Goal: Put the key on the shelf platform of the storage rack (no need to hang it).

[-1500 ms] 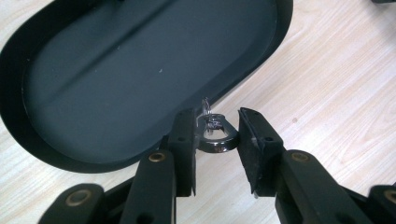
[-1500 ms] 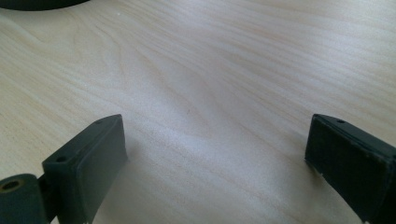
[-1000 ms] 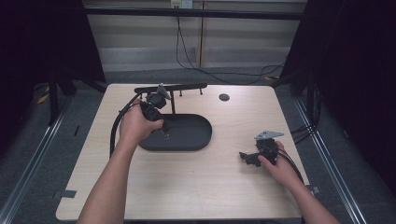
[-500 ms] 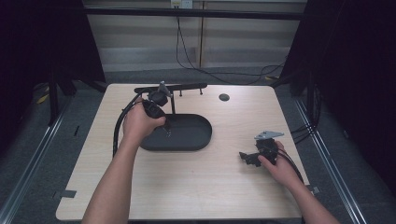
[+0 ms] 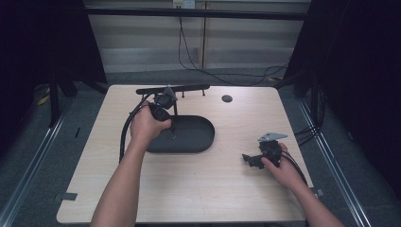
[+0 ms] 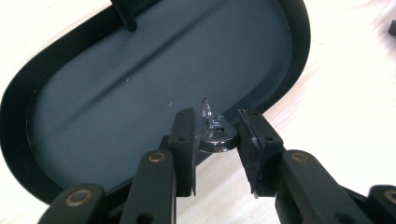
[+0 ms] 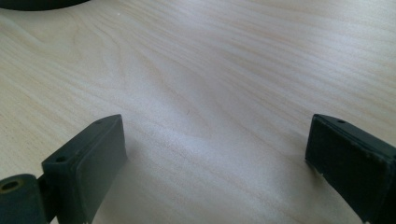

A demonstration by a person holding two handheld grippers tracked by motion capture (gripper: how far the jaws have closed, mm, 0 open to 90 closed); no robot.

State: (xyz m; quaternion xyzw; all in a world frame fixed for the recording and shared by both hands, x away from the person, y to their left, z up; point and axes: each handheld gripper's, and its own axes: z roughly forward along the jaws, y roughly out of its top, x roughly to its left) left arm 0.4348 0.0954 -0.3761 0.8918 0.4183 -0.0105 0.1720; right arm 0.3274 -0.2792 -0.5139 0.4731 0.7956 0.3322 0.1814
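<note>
A black oval tray (image 5: 198, 137) lies on the wooden table; a post and a crossbar (image 5: 172, 89) rise from its far rim. My left gripper (image 5: 172, 134) hangs over the tray's left part. In the left gripper view it (image 6: 215, 123) is shut on a small shiny metal clasp-like piece (image 6: 215, 139), held just above the tray's (image 6: 116, 93) near rim. My right gripper (image 5: 249, 160) rests low on the table at the right, apart from the tray. Its jaws (image 7: 217, 140) stand wide open over bare wood with nothing between them.
A small dark round disc (image 5: 227, 98) sits in the tabletop behind the tray. Cables trail from both grippers, and the left one loops beside the tray (image 5: 125, 132). Bare wood (image 5: 198, 189) stretches between the tray and the front edge.
My left hand has shifted slightly to the right over the tray with the metal piece still held. The right gripper has stayed where it was.
</note>
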